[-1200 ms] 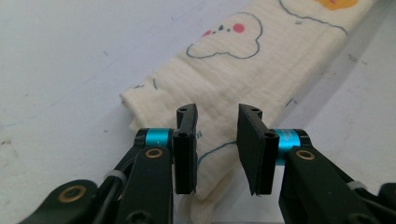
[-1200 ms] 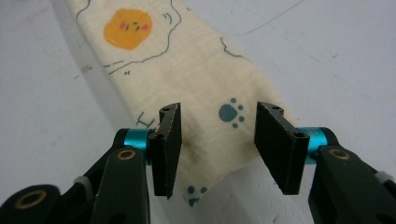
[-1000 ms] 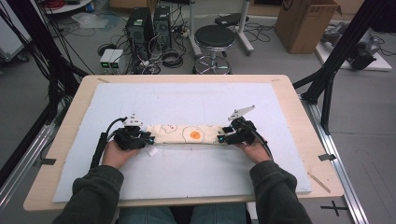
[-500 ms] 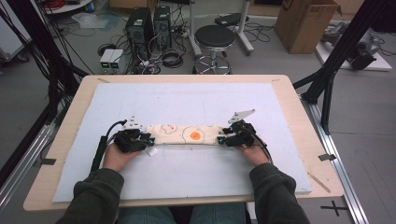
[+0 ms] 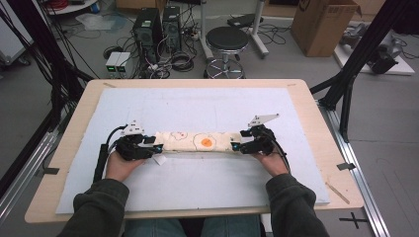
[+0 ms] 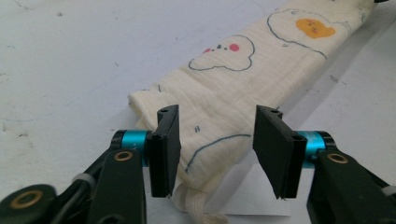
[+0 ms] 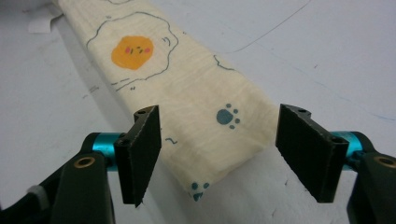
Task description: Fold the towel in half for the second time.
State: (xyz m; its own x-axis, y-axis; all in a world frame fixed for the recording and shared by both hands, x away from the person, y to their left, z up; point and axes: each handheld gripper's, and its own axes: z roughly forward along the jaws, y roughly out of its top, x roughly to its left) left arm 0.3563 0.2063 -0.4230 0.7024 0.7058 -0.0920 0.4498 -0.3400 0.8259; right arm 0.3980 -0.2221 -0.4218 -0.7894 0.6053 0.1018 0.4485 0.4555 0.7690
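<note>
No words, brand names or numbers can be read anywhere. The only marks are printed pictures on the folded cream muslin cloth point(image 5: 195, 142): an orange yolk with a tiny smiling face and pink cheeks inside a dark wavy outline point(image 7: 134, 50) (a cartoon fried egg), blue paw prints near the cloth's end point(image 7: 228, 116), and a cloud-like outline holding red and dark dots point(image 6: 223, 55). A white paper tag point(image 6: 252, 198) pokes out under the cloth's other end; its visible face is blank. A black cross is marked on the grey floor point(image 5: 356, 220) beside the table.
</note>
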